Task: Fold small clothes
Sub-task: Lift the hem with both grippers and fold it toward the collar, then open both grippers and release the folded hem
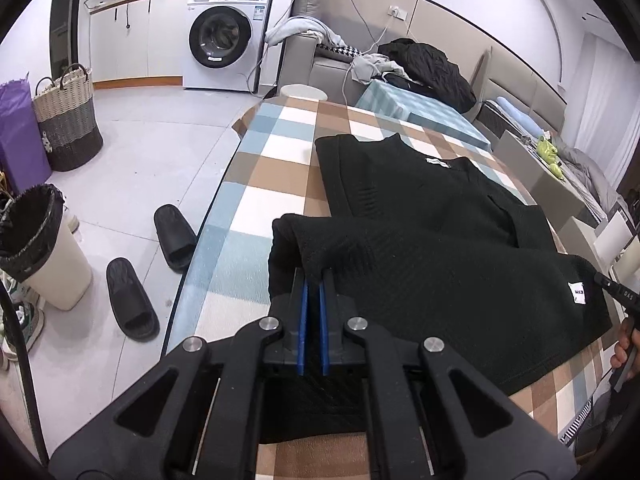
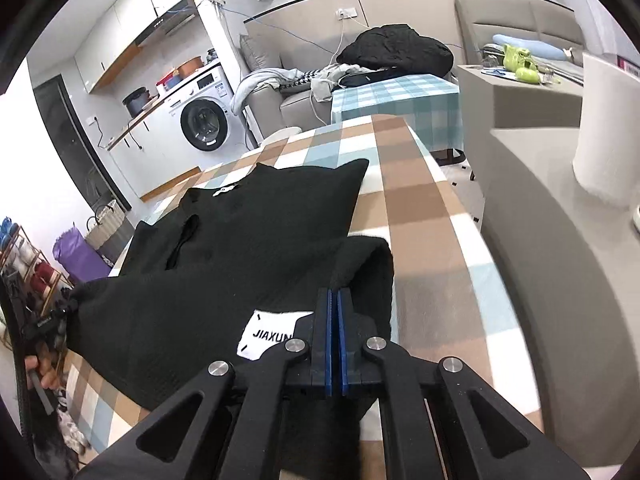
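Observation:
A black knit garment (image 1: 420, 216) lies on the checked tablecloth (image 1: 272, 184), its neck label toward the far end. Its near hem is lifted and folded over toward the neck. My left gripper (image 1: 314, 276) is shut on the hem's left corner. My right gripper (image 2: 335, 294) is shut on the hem's right corner, next to a white JIAXUN label (image 2: 268, 334). The garment (image 2: 248, 232) also fills the middle of the right wrist view. The other gripper shows at the edge of each view.
The table's left edge (image 1: 208, 220) drops to a tiled floor with two black slippers (image 1: 152, 264) and a lined bin (image 1: 40, 240). A second checked table (image 2: 396, 96), a sofa with clothes (image 2: 392, 50) and a washing machine (image 1: 224, 36) stand beyond.

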Tool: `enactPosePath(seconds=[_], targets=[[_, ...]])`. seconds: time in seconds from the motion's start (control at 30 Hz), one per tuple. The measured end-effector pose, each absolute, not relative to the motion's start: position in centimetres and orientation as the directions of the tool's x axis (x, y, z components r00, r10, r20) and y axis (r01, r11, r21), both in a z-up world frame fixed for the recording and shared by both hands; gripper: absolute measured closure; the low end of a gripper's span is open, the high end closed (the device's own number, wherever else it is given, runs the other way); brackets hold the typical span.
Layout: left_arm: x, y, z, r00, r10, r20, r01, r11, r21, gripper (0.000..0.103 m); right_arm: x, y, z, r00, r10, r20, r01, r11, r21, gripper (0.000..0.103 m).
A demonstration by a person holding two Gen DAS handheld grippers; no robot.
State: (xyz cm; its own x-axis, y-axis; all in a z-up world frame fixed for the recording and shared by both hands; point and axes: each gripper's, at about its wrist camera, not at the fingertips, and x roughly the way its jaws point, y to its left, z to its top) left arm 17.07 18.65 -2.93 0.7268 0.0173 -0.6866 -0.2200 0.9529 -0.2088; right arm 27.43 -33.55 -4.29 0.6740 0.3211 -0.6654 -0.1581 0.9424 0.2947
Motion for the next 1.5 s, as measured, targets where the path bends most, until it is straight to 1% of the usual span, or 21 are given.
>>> enactPosePath(seconds=[0.07,0.13,0.2,0.27,0.33,0.37,0.4,0.43,0.47,0.67,0.8,1.0,1.03,1.07,1.13,1.17,1.2,1.27,1.3,1.37,1.5], targets=[[17.3,18.5,-3.2,0.716,0.019,-0.698,-0.222,0.954,-0.202,0.101,27.9,-33.5,-4.7,0.644,0.327,-0.692,-0.16,0.942,0.296,0.098],[17.5,18.4,-3.7,0.705,0.022,-0.709,-0.228,0.953,-0.197,0.101,28.3,-33.8,-5.8,0.593,0.344,-0.728,-0.141,0.935,0.327,0.09],[17.5,18.5,-4.2,0.694,0.014,-0.72,-0.234,0.95,-0.207,0.101,28.1,-34.1,-6.7,0.572,0.353,-0.74,-0.123,0.929,0.349,0.073],[17.7,18.5,-4.6,0.689,0.015,-0.724,-0.237,0.95,-0.205,0.101,27.9,-34.2,-7.5,0.565,0.355,-0.745,-0.12,0.928,0.352,0.072],[17.9,18.5,-4.8,0.687,0.016,-0.726,-0.235,0.951,-0.201,0.101,27.7,-34.2,-8.0,0.574,0.356,-0.738,-0.13,0.929,0.347,0.072],[17.9,18.5,-4.7,0.688,0.018,-0.725,-0.237,0.95,-0.201,0.101,27.8,-34.1,-8.1,0.573,0.353,-0.74,-0.135,0.931,0.34,0.08],[17.9,18.4,-4.7,0.691,0.018,-0.723,-0.236,0.95,-0.203,0.101,27.8,-33.9,-8.1,0.582,0.34,-0.739,-0.137,0.937,0.323,0.096],[17.9,18.4,-4.4,0.699,0.024,-0.715,-0.237,0.951,-0.2,0.101,27.8,-33.7,-7.9,0.586,0.337,-0.737,-0.153,0.939,0.307,0.1],[17.8,18.3,-4.0,0.706,0.027,-0.707,-0.234,0.952,-0.197,0.101,27.7,-33.5,-7.5,0.595,0.334,-0.731,-0.168,0.941,0.293,0.1],[18.2,17.9,-1.1,0.763,0.055,-0.644,-0.209,0.964,-0.165,0.101,27.2,-34.2,-2.2,0.761,0.315,-0.567,-0.181,0.943,0.281,0.1],[20.7,18.8,-1.2,0.763,0.074,-0.643,-0.232,0.959,-0.165,0.101,29.9,-33.7,-2.5,0.769,0.258,-0.585,-0.114,0.955,0.273,0.1],[24.5,20.0,-4.8,0.696,0.054,-0.716,-0.269,0.944,-0.19,0.1,33.8,-33.5,-5.6,0.715,0.208,-0.668,-0.017,0.96,0.281,0.1],[24.7,20.0,-5.4,0.683,0.058,-0.728,-0.273,0.945,-0.18,0.1,34.1,-33.5,-5.9,0.71,0.201,-0.675,-0.009,0.961,0.276,0.099],[24.7,20.0,-5.8,0.671,0.064,-0.739,-0.283,0.943,-0.176,0.099,34.4,-33.6,-6.3,0.695,0.194,-0.692,0.002,0.962,0.272,0.093],[24.4,20.1,-6.6,0.65,0.048,-0.759,-0.292,0.937,-0.19,0.096,34.8,-34.1,-7.0,0.652,0.216,-0.727,0.017,0.954,0.299,0.091],[24.1,20.1,-6.7,0.645,0.045,-0.763,-0.295,0.936,-0.194,0.091,34.6,-34.3,-7.2,0.643,0.225,-0.732,0.019,0.951,0.309,0.083],[23.8,20.2,-6.8,0.638,0.045,-0.768,-0.301,0.934,-0.195,0.083,34.3,-34.6,-7.3,0.631,0.237,-0.739,0.018,0.947,0.32,0.069],[22.6,20.3,-6.9,0.637,0.045,-0.769,-0.315,0.926,-0.207,0.073,32.6,-35.4,-7.3,0.62,0.29,-0.729,0.006,0.928,0.374,0.058],[22.1,20.5,-6.9,0.64,0.04,-0.767,-0.32,0.922,-0.218,0.07,31.7,-35.8,-7.3,0.616,0.313,-0.723,0.001,0.918,0.397,0.058],[20.7,20.6,-7.0,0.635,0.018,-0.772,-0.332,0.909,-0.252,0.069,30.3,-36.5,-7.4,0.6,0.347,-0.72,0.003,0.9,0.437,0.056],[18.9,19.9,-6.8,0.631,0.018,-0.775,-0.34,0.905,-0.256,0.067,27.0,-37.6,-7.6,0.579,0.378,-0.722,0.032,0.875,0.483,0.054]])
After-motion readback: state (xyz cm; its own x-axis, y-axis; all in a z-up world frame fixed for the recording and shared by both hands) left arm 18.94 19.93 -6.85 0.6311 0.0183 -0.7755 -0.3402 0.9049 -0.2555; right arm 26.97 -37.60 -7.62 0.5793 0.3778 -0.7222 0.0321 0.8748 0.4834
